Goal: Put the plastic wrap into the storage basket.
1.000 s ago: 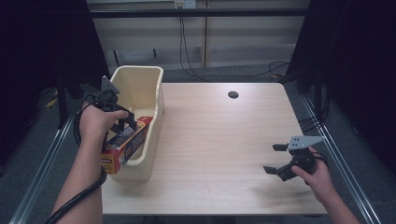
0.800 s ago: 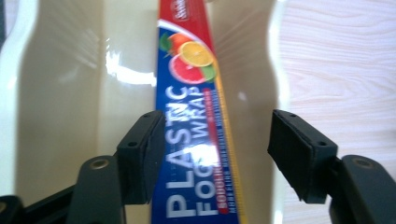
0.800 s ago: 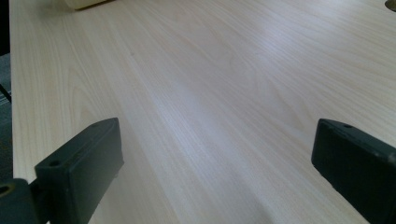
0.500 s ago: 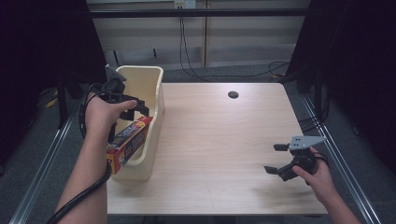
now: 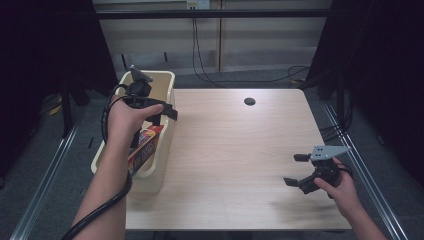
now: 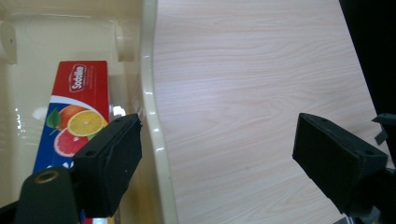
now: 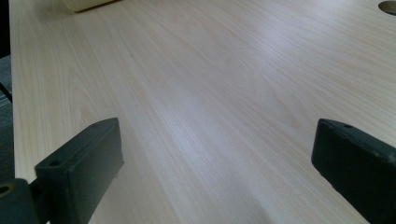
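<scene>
Left gripper [image 5: 162, 112] hovers above bin [image 5: 167, 131] rim, fingers wide, empty. Red juice box [image 6: 77, 116] lies inside bin at counter's [image 5: 240, 150] left edge. Right gripper [image 5: 300, 170] low over counter, fingers wide, empty. Likely box pick: centre over box, clear rim before descending.

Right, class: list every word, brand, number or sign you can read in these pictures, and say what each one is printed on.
"Sodsilke", as best it reads, slightly blurred: white lettering in a small label at the top of the red box with citrus pictures, lying in the cream bin.
Print on that box in the high view: too small and blurred to read.
Table and both grippers: no text seen.
</scene>
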A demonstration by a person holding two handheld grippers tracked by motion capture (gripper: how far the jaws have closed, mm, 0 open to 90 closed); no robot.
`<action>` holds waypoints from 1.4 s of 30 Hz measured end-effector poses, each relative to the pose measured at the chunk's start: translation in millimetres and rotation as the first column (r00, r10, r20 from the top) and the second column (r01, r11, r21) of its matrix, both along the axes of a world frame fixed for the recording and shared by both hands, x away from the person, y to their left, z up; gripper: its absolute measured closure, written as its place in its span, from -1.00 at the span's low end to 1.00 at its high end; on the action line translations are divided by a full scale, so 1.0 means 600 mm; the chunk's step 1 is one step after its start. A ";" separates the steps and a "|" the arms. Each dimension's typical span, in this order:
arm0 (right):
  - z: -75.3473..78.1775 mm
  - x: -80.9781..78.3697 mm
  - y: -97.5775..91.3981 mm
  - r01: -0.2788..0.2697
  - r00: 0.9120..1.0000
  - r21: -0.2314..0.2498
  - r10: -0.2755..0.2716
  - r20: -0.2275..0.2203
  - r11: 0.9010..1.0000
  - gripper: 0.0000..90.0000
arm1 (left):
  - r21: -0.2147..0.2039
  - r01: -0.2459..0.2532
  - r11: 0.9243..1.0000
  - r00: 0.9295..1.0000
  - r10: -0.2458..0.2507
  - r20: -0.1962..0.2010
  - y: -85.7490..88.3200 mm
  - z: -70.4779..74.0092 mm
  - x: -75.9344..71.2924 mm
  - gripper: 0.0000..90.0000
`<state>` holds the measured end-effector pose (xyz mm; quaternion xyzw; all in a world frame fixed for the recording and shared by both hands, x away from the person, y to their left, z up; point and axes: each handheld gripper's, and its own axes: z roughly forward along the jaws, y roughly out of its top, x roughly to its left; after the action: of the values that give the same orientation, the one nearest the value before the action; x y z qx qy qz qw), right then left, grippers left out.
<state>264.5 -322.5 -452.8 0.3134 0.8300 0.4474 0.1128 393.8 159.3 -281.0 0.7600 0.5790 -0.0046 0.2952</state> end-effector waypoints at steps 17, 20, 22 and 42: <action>-0.001 -0.001 0.003 -0.006 1.000 -0.003 0.005 -0.003 1.000 -0.96 | 0.004 0.126 0.992 0.992 -0.126 0.032 -0.065 -0.025 -0.008 -0.68; -0.002 0.000 0.003 -0.012 1.000 -0.004 0.012 -0.005 1.000 -0.96 | -0.001 0.141 0.990 0.989 -0.141 0.035 -0.075 -0.033 -0.011 -0.69; -0.002 0.000 0.004 -0.013 1.000 -0.004 0.013 -0.005 1.000 -0.96 | -0.001 0.157 0.988 0.987 -0.157 0.039 -0.081 -0.038 -0.012 -0.69; -0.003 0.000 0.005 -0.010 1.000 -0.010 0.010 -0.001 1.000 -0.96 | -0.016 0.224 0.975 0.974 -0.223 0.034 -0.125 -0.108 -0.022 -0.72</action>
<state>264.5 -319.4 -454.7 0.3089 0.8338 0.4438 0.1115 380.5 84.4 -346.0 0.8172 0.4851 -0.0310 0.3096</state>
